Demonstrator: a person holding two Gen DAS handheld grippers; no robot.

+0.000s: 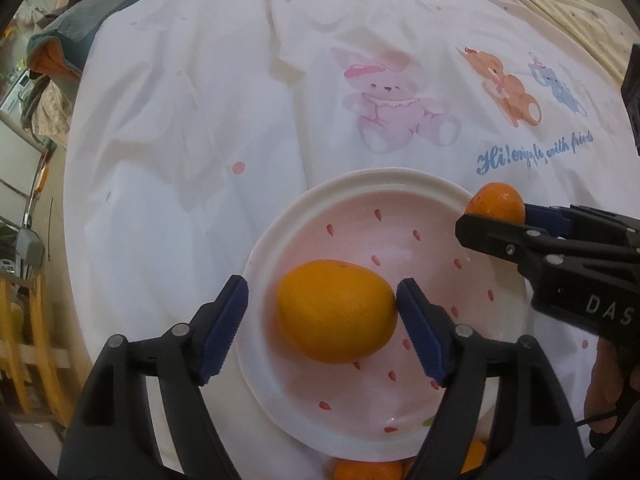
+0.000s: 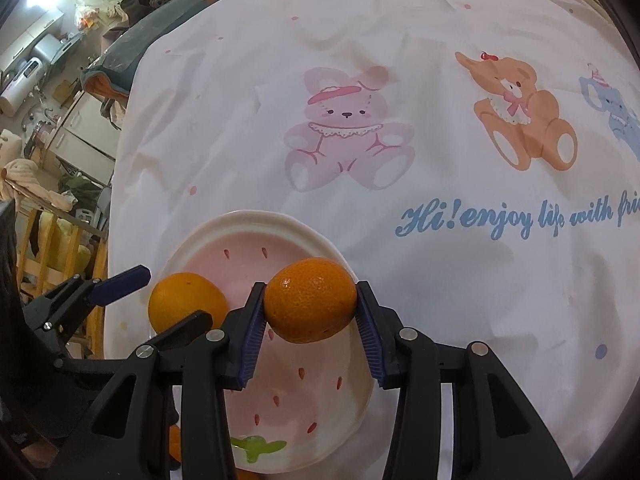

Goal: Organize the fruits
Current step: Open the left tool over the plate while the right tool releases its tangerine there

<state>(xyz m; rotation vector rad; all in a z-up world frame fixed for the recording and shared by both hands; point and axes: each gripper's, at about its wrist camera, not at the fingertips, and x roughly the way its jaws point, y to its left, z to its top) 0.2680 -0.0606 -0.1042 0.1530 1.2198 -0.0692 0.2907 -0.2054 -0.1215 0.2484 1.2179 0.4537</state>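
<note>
Left gripper [image 1: 322, 326] released around orange [image 1: 337, 310] | right gripper [image 2: 310, 330] grasps mandarin [image 2: 310, 300], left-wrist view half-hides it

The left hand-held gripper [image 1: 322, 312] had its jaws spread wide, only the right blue pad [image 1: 420, 336] touching anything. The right hand-held gripper [image 2: 310, 320] was clamped, both blue pads pressing in from either side, reaching in from the right beside the left one

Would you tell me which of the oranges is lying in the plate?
The orange between the left gripper's open jaws lies in the plate; the other orange is clamped by the right gripper above it.
</note>
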